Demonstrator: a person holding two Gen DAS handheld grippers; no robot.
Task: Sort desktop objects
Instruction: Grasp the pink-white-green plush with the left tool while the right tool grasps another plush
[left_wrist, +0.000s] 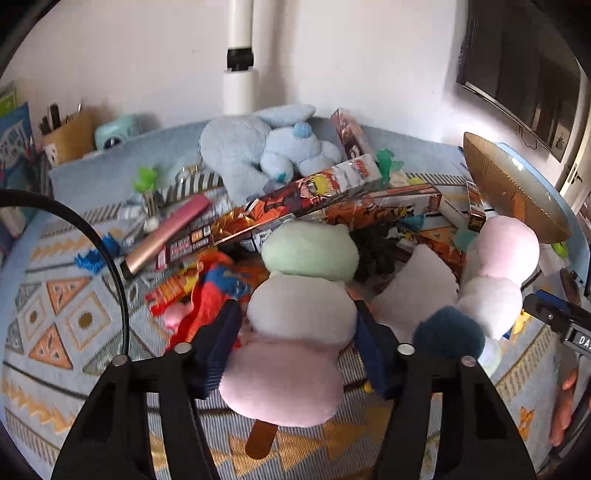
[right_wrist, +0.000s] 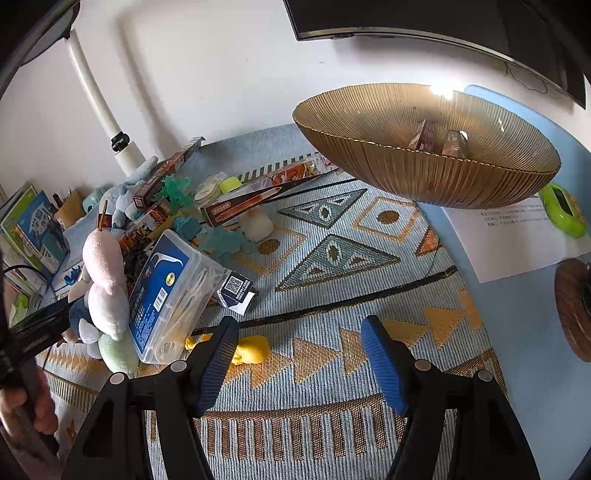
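Holding plush skewer toy, soft and light, mid-body: left gripper clamped; right gripper open, empty, below the bowl.

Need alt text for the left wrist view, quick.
The left gripper is closed on a plush ice-pop toy in green, white and pink with a brown stick, above a patterned blue woven mat. Behind lie orange comic-print boxes, a pale blue plush rabbit and a ribbed amber bowl.
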